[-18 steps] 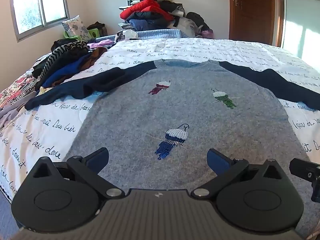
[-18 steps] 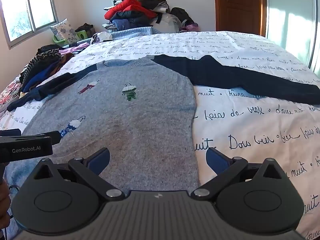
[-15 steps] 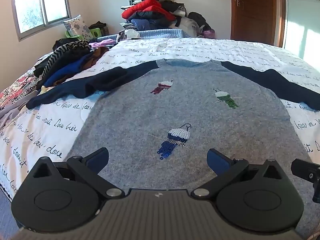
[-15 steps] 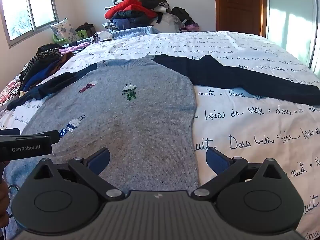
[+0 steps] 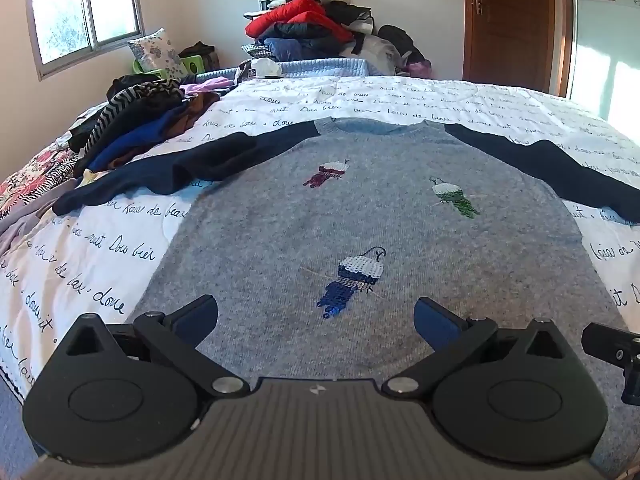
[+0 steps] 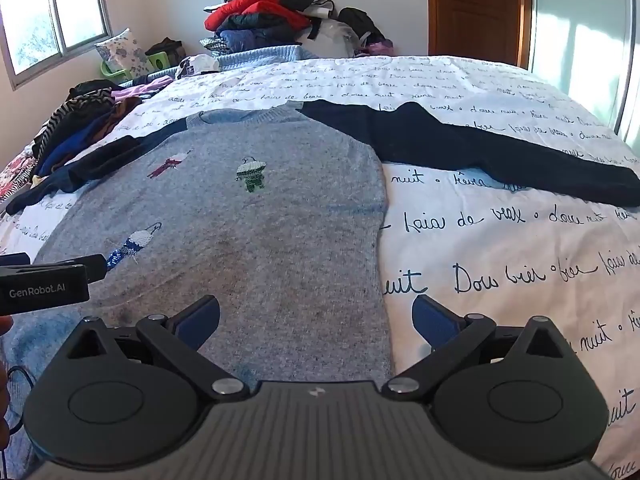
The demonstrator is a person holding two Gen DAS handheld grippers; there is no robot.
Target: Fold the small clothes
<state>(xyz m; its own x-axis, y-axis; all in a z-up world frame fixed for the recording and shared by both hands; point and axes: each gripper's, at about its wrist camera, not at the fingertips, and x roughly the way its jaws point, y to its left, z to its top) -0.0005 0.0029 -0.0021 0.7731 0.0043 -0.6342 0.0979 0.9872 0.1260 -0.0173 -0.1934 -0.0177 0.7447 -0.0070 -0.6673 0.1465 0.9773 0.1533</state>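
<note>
A small grey sweater (image 5: pixel 380 232) with navy sleeves and three embroidered birds lies flat, front up, on the bed; it also shows in the right wrist view (image 6: pixel 248 224). Its left sleeve (image 5: pixel 172 172) is bunched, its right sleeve (image 6: pixel 480 148) lies stretched out to the right. My left gripper (image 5: pixel 316 316) is open and empty above the sweater's lower hem. My right gripper (image 6: pixel 316 316) is open and empty over the sweater's lower right corner. The left gripper's body (image 6: pixel 44 284) shows at the left edge of the right wrist view.
The bed has a white cover (image 6: pixel 500 248) with black script. A heap of unfolded clothes (image 5: pixel 136 120) lies at the bed's left side. A tall pile of jackets (image 5: pixel 316 28) stands behind the bed, with a window left and a wooden door (image 5: pixel 516 20) right.
Both grippers have drifted slightly; the sweater sits a little lower in both views. Both stay open and the sweater has not moved.
</note>
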